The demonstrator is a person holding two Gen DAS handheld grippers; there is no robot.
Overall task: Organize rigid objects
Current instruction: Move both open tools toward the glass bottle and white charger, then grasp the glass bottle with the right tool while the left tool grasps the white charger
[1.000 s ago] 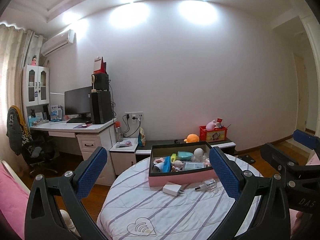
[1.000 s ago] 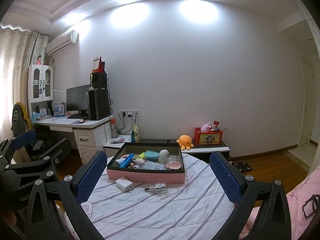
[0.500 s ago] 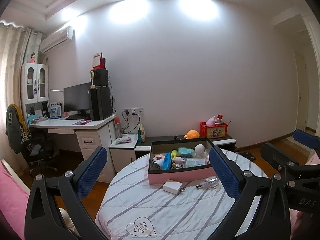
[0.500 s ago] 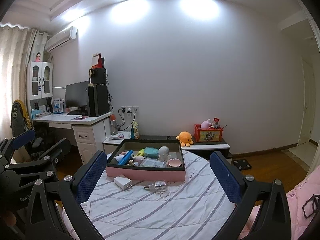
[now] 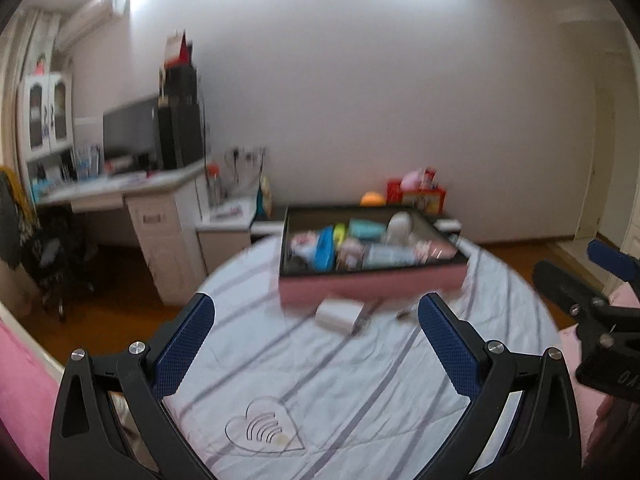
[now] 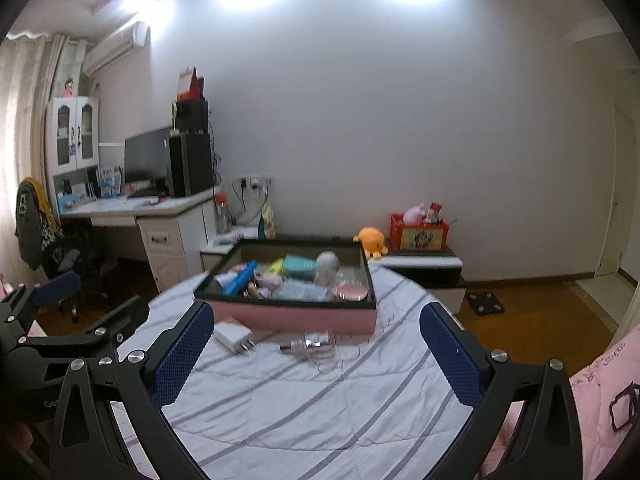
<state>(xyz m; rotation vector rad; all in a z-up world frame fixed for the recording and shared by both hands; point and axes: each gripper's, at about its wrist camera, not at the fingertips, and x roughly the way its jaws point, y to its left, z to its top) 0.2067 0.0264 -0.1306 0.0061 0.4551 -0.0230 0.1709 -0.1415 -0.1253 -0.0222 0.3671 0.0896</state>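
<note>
On a striped round table (image 6: 304, 412), both grippers hang spread wide and empty, left gripper (image 5: 316, 344) and right gripper (image 6: 316, 348) facing the pink box (image 6: 288, 316). Loose charger (image 6: 233, 336) and bottle (image 6: 314, 347) lie just before it, likely next in; nothing blocks them.

The table (image 6: 320, 408) wears a white cloth with grey-purple stripes and, near the left claw (image 5: 316, 344), an outlined heart (image 5: 264, 432). The box (image 6: 292, 316) is pink outside with a black rim. In front of it lie a white charger (image 6: 234, 336) and a clear bottle (image 6: 316, 346). Both claws have black frames and blue textured pads (image 6: 450, 354). Far right, an orange plush (image 6: 370, 240) sits beside a red crate (image 6: 418, 236).
</note>
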